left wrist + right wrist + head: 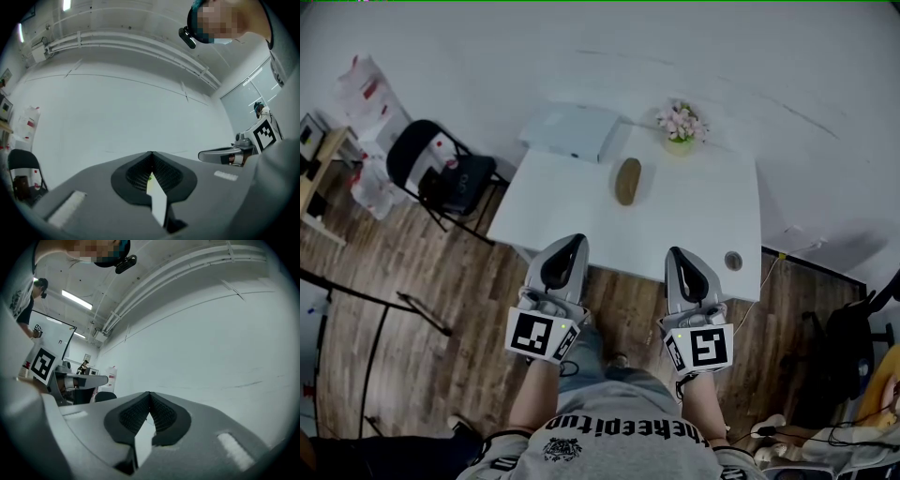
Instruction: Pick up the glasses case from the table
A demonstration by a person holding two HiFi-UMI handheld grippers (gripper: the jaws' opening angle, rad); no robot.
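Note:
The brown oval glasses case lies on the white table, towards its far side and near the middle. Both grippers are held over the table's near edge, short of the case. My left gripper is shut, its tips meeting with nothing between them. My right gripper is shut and empty too. The two gripper views face a bare white wall, and the case shows in neither.
A white box sits at the table's far left corner, and a small pot of pink flowers stands beyond the case. A small round object lies near the table's front right. A black chair stands left of the table on the wooden floor.

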